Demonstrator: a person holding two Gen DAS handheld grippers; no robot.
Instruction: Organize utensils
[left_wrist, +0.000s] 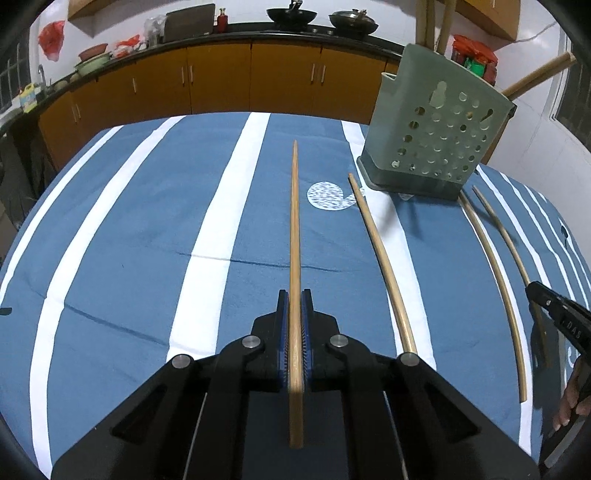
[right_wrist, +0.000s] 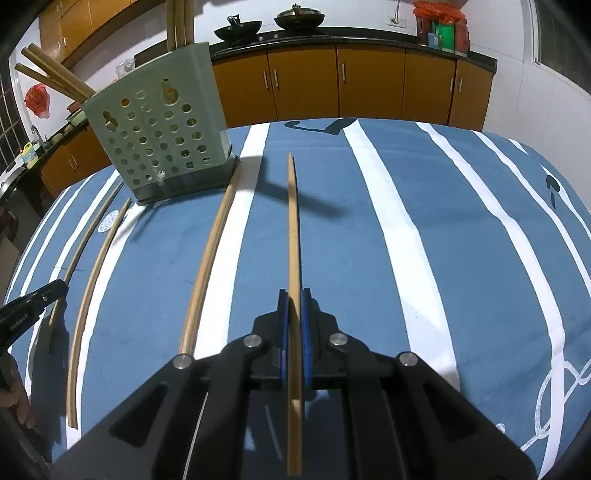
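Observation:
A blue tablecloth with white stripes (left_wrist: 155, 229) covers the table. My left gripper (left_wrist: 295, 299) is shut on a wooden chopstick (left_wrist: 294, 221) that points away along the fingers. My right gripper (right_wrist: 294, 299) is shut on another chopstick (right_wrist: 292, 221), whose tip casts a shadow on the cloth. Two loose chopsticks (left_wrist: 380, 254) (left_wrist: 496, 280) lie side by side between the grippers. A green perforated utensil holder (left_wrist: 436, 125) (right_wrist: 159, 136) stands at the far side and has several chopsticks sticking out of its top.
Beyond the table's far edge runs a dark kitchen counter on orange cabinets (left_wrist: 221, 77), with woks (left_wrist: 291, 16) and jars on it. The right gripper's nose (left_wrist: 554, 310) and a hand (left_wrist: 570, 402) show at the right edge of the left wrist view.

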